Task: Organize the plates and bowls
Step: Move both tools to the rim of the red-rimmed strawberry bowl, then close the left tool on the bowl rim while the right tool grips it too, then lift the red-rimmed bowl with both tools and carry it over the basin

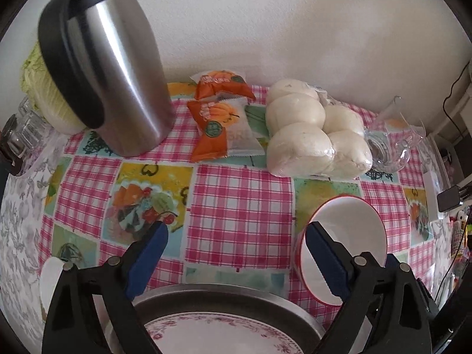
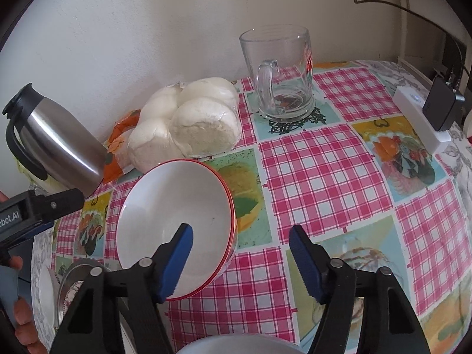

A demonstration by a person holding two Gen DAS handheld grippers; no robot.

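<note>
A white bowl with a red rim [image 2: 165,221] stands on the checked tablecloth; it also shows in the left wrist view [image 1: 351,230]. My right gripper [image 2: 240,233] is open, its left finger [image 2: 177,262] over the bowl's inside and its right finger outside the rim. My left gripper [image 1: 236,233] is open and empty above a metal tray [image 1: 183,301] that holds a floral plate [image 1: 224,336]. The left gripper body shows at the left edge of the right wrist view [image 2: 32,209]. Another pale dish rim [image 2: 236,346] sits at the bottom edge.
A steel thermos jug [image 1: 115,70] stands at the back left. Orange snack packets [image 1: 218,112] and a bag of white buns [image 1: 312,129] lie by the wall. A glass mug [image 2: 280,73] stands behind the bowl. A white power strip with a charger [image 2: 424,115] lies at the right.
</note>
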